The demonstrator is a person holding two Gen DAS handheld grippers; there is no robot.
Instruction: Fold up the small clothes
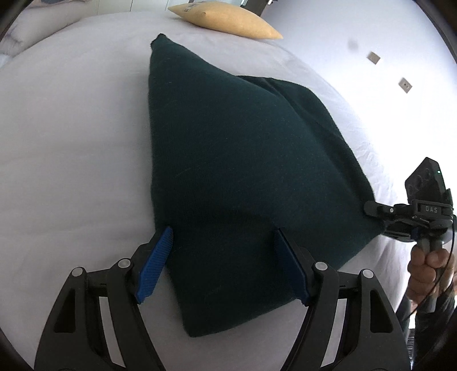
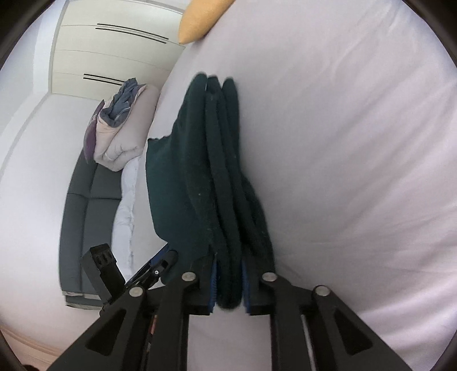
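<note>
Two tongs [image 1: 222, 238] [image 2: 228, 281] at dark garment [image 1: 240, 177]

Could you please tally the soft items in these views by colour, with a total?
Dark green: 1, the garment, pinched by the right tool; the left tool is open.
Yellow: 1, the pillow.
Pale pink and grey-blue: 1, the bundled duvet.
White: 1, the bed sheet.
Total: 4.

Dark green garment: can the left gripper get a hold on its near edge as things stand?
Probably yes. The left gripper is open, straddling the dark green garment, with nothing between them; the right gripper already pinches another corner.
</note>
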